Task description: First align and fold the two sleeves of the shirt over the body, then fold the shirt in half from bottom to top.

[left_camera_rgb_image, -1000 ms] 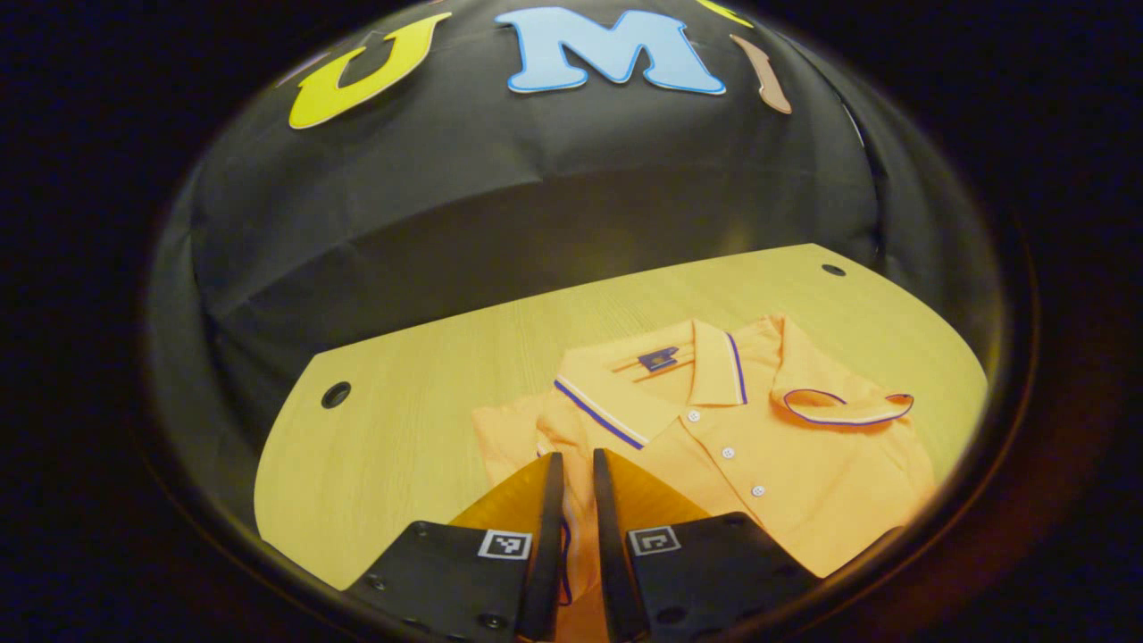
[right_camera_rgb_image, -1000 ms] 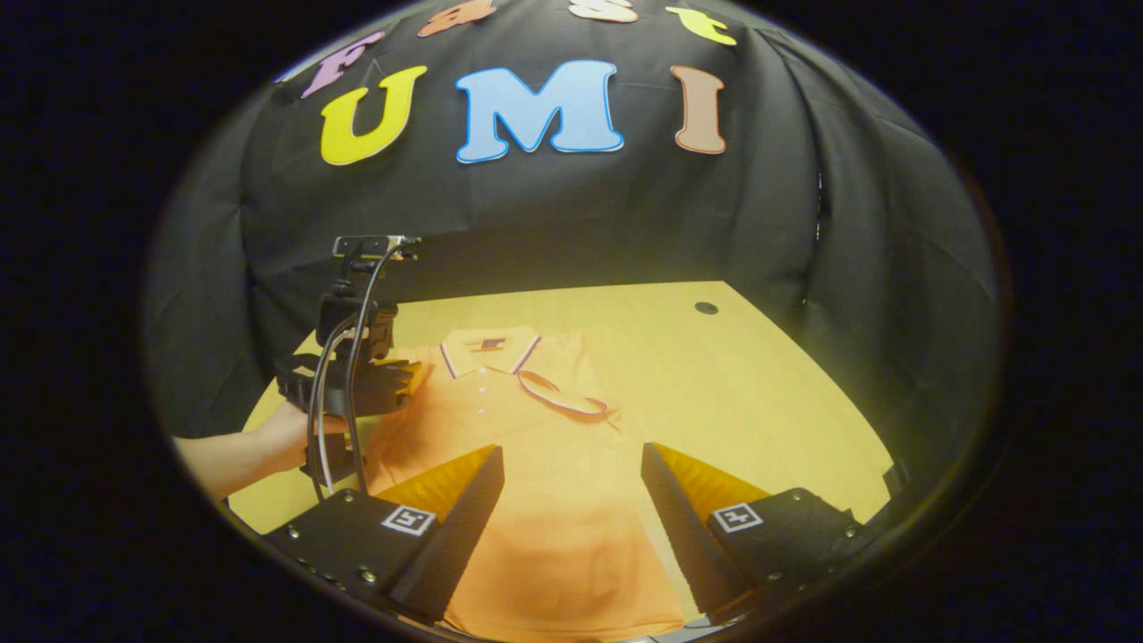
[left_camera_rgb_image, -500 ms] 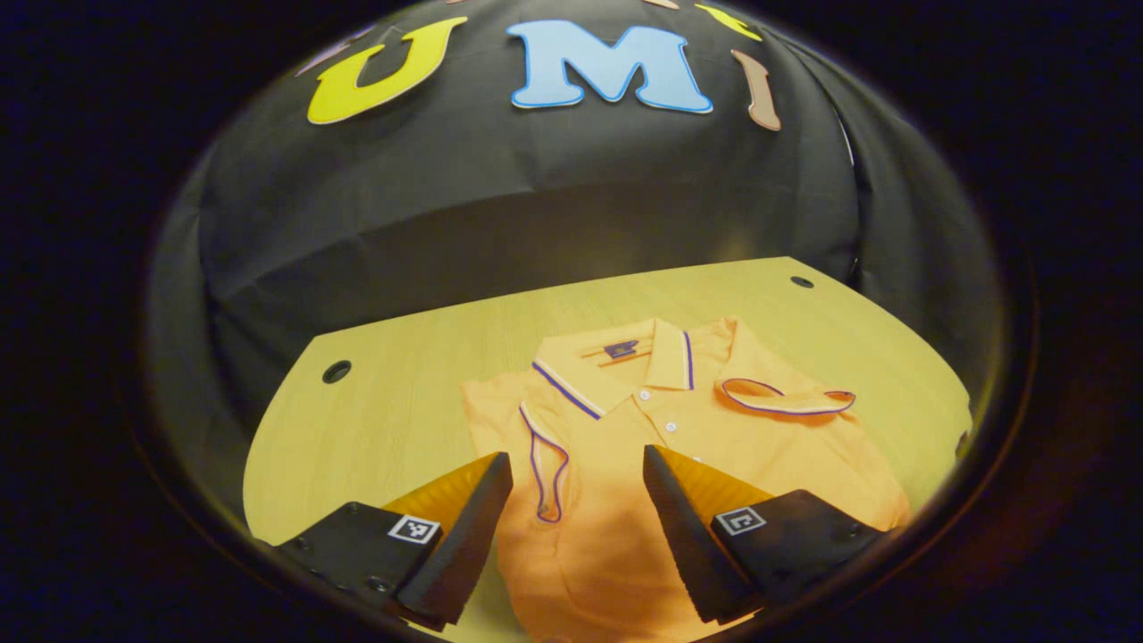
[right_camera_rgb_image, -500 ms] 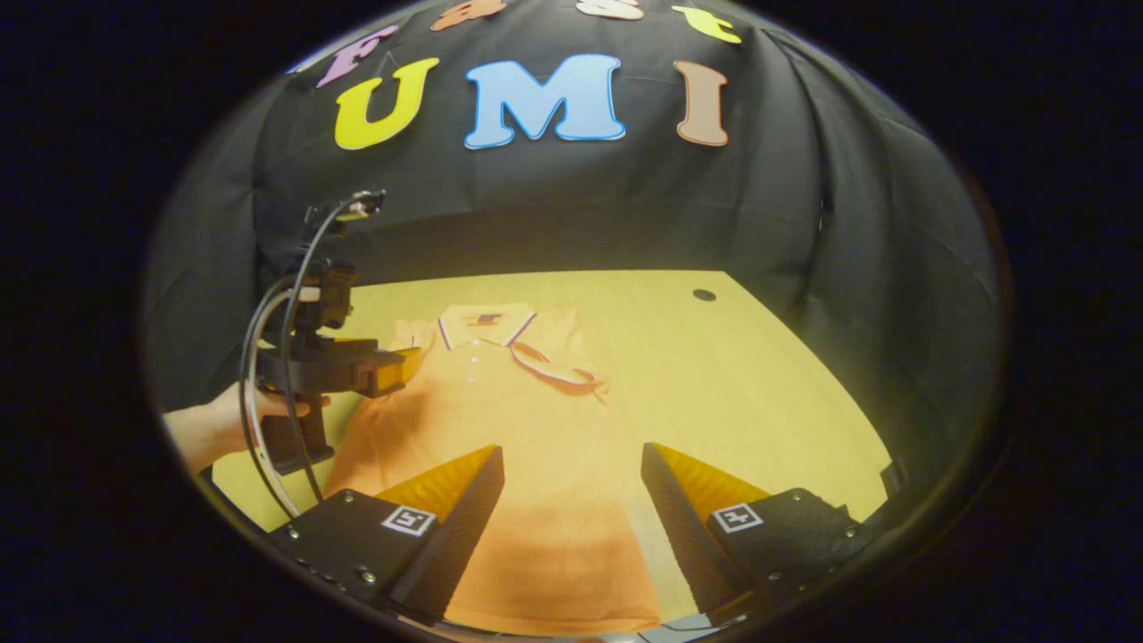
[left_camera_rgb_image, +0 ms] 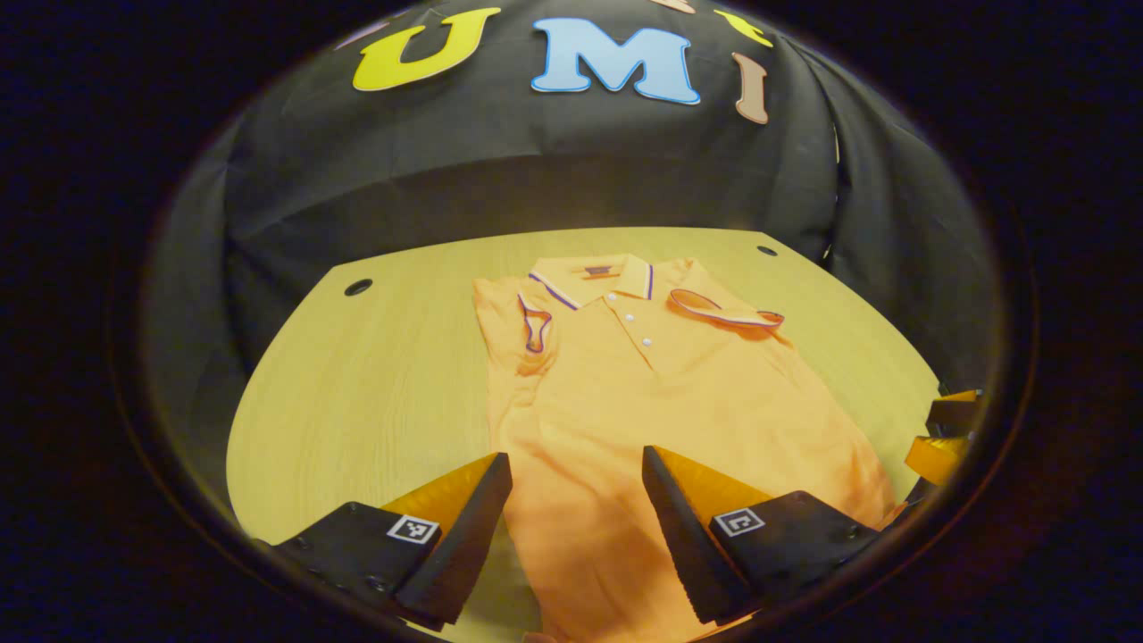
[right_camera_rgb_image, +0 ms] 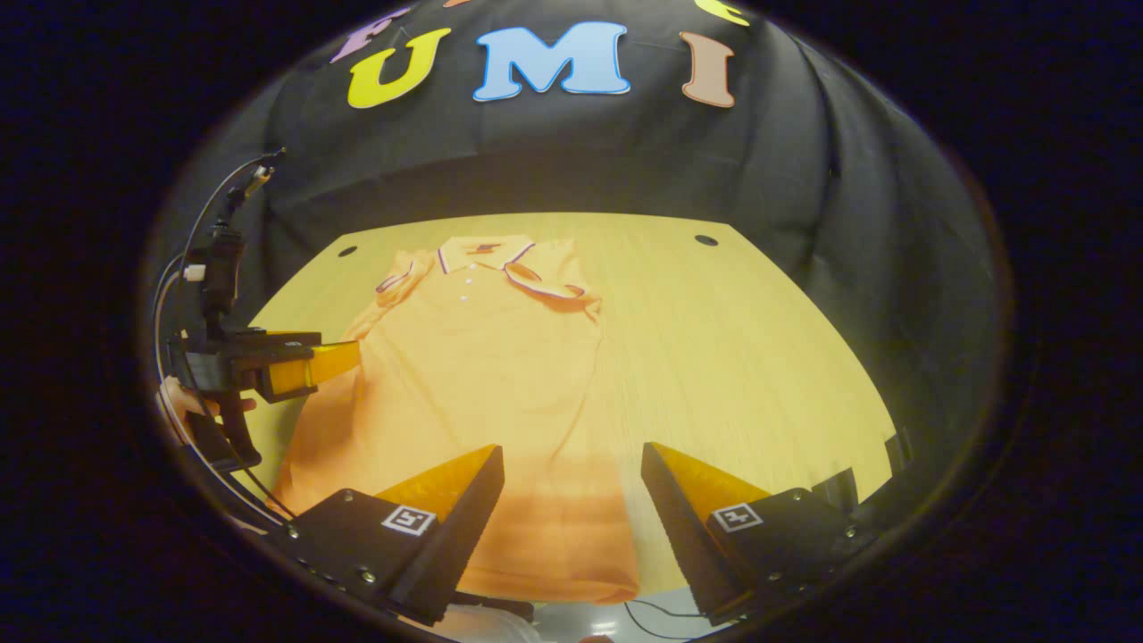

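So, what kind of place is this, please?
Probably a recording booth, not a home: a black cloth wall closes round a bare wooden table with cable holes, and an orange polo shirt lies flat under two open handheld grippers.

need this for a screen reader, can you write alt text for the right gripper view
An orange polo shirt lies flat on a wooden table, collar toward the far wall, both sleeves folded over the body. The right gripper hangs open above the shirt's bottom hem; the left gripper, held in a hand, is beside the shirt's edge.
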{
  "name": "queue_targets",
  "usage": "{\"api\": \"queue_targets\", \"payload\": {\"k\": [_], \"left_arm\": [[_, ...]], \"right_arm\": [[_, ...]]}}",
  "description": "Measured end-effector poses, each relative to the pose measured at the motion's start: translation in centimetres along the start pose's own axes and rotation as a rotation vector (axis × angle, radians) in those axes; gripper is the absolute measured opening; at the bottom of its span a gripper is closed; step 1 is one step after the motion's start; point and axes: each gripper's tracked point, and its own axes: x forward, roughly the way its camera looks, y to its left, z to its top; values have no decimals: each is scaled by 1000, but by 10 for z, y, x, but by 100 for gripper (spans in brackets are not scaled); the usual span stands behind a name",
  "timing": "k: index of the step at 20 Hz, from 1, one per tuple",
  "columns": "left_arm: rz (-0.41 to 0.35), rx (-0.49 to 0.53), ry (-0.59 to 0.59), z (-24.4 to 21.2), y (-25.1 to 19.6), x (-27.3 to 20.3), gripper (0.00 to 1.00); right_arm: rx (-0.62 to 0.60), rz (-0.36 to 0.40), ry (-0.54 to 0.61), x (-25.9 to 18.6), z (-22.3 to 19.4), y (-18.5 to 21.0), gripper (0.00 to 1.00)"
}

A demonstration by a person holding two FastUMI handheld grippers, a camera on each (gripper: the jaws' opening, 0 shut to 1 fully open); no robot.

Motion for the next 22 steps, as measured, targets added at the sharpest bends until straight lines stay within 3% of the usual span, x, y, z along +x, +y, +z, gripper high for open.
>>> {"api": "queue_targets", "payload": {"k": [1,2,3,4,11,12,15,18,22], "left_arm": [[-3,1,1,-7,-1,-8,93],[1,4,4,-12,-2,-17,99],[0,6,3,-17,-2,-24,93],[0,4,1,-20,-3,-30,99],[-19,9,43,-66,-5,-72,93],[-22,17,52,-76,-4,-79,99],[-32,5,68,-95,-3,-101,94],[-24,-5,86,-111,-2,-110,99],[-26,-15,116,-137,-6,-123,96]], "right_arm": [[-10,2,12,0,-7,0,97],[-18,4,25,-1,-15,-1,97],[-24,6,31,-1,-20,-1,97],[-27,8,37,0,-24,-1,97],[-3,25,116,-2,-66,-1,96],[-9,17,125,-3,-71,-4,97],[-17,9,143,-5,-83,-9,97],[-6,28,165,-7,-95,-6,96],[0,31,177,-11,-107,-6,97]]}}
